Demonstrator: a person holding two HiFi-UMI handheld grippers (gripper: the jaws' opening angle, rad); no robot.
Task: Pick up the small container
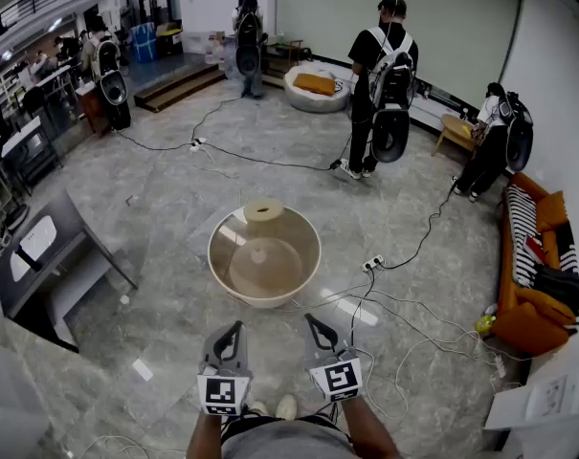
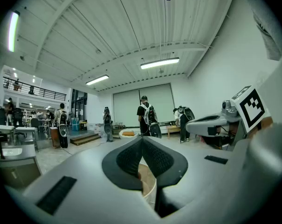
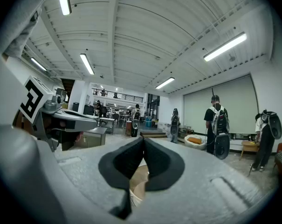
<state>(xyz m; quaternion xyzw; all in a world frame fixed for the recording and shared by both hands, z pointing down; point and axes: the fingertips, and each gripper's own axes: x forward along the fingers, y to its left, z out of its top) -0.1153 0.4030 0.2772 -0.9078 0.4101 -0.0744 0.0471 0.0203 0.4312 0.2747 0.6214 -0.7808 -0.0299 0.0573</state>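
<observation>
The left tool [image 1: 235, 327] and right tool [image 1: 311, 319] hover clenched and empty; the small container [image 1: 263, 210], seemingly perched on the far rim of the big bowl [image 1: 266, 300] on the floor, calls for opening one before reaching

Small round beige container [image 1: 263, 210] (upright); perched on far rim of the bowl [image 1: 266, 300].

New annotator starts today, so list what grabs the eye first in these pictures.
A large beige basin sits on the grey floor at centre, with a small round container at its far edge. Nearer the camera, the left gripper and right gripper hover side by side, both shut and empty. Beyond, people with backpacks stand about.
</observation>
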